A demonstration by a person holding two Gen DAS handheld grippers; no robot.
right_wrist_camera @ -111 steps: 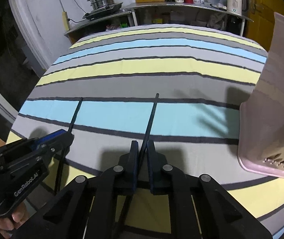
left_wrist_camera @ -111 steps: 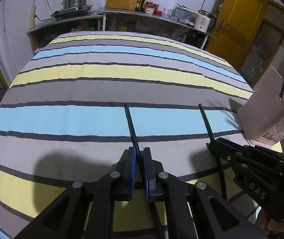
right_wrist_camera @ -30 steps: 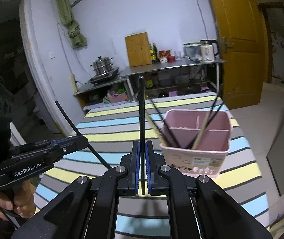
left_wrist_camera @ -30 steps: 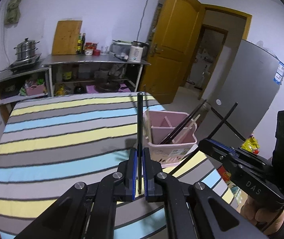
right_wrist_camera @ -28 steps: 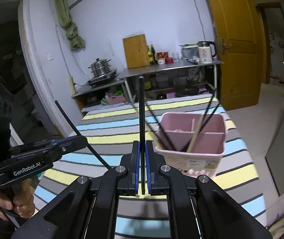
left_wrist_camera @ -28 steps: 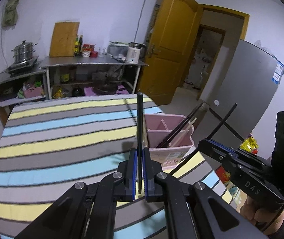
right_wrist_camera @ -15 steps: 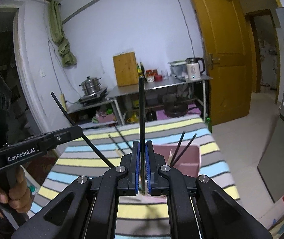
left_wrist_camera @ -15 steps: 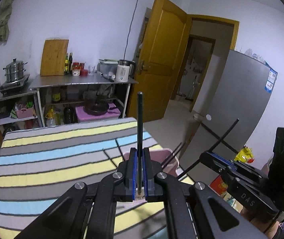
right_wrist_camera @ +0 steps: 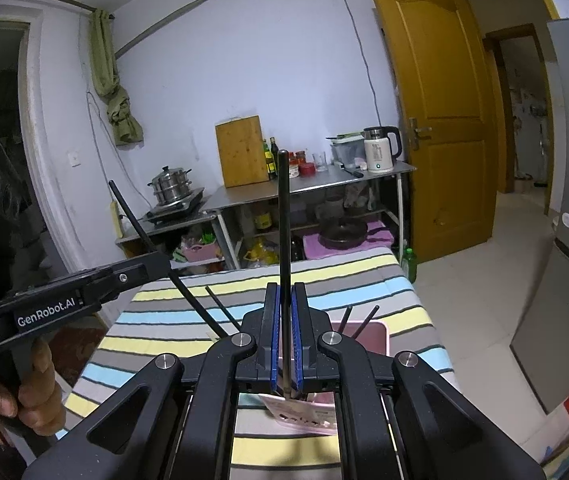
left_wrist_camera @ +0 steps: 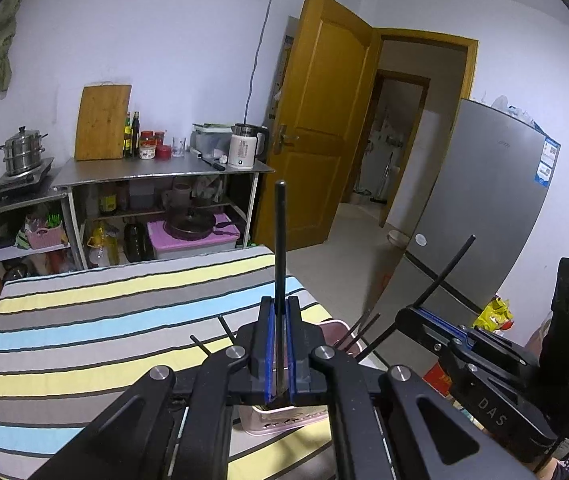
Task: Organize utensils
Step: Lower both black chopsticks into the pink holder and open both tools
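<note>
My left gripper [left_wrist_camera: 279,320] is shut on a black chopstick [left_wrist_camera: 280,240] that stands upright. My right gripper [right_wrist_camera: 283,304] is shut on a second black chopstick [right_wrist_camera: 283,216], also upright. Both are held above a pink utensil basket [left_wrist_camera: 336,326], which also shows in the right wrist view [right_wrist_camera: 378,334], mostly hidden behind the jaws. Several dark chopsticks [right_wrist_camera: 358,320] stick out of the basket. The right gripper shows in the left wrist view [left_wrist_camera: 436,320] and the left gripper in the right wrist view [right_wrist_camera: 152,264], each with its chopstick.
The basket stands on a table with a striped cloth [left_wrist_camera: 104,320]. Behind it is a metal shelf [left_wrist_camera: 156,172] with a kettle, bottles, a cutting board and a steamer pot. A yellow door [left_wrist_camera: 320,120] and a grey fridge [left_wrist_camera: 484,200] stand at the right.
Both grippers have risen and tilted up since a second ago, each still holding its chopstick. The basket has dropped low in both views and is now largely behind the jaws.
</note>
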